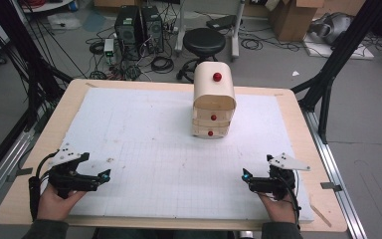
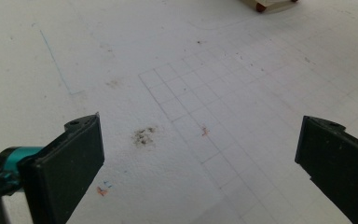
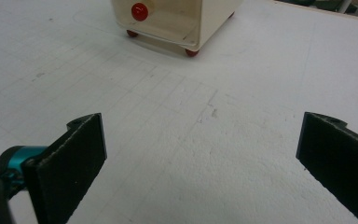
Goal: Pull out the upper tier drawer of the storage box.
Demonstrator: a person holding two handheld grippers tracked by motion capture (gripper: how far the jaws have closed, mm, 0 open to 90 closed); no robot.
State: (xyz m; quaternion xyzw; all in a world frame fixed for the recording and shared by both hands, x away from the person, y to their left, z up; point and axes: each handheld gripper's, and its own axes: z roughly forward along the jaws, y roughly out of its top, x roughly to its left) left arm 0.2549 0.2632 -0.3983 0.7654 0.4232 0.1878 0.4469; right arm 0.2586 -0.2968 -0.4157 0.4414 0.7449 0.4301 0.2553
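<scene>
- High view: small cream wooden drawer chest with round red knobs [image 1: 214, 107] standing upright at the far middle of the white gridded foam board [image 1: 144, 144] on the light wooden table [image 1: 30, 189].
- Left tongs [image 1: 105, 175] at the near left of the board, jaws wide apart, holding nothing, well apart from the chest.
- Right tongs [image 1: 246, 176] at the near right, jaws wide apart, likewise empty.
- Right gripper view: chest ahead, red feet on the board, bare foam between the jaws.
- Left gripper view: dark smudge [image 2: 143, 136] on the foam between the jaws.
</scene>
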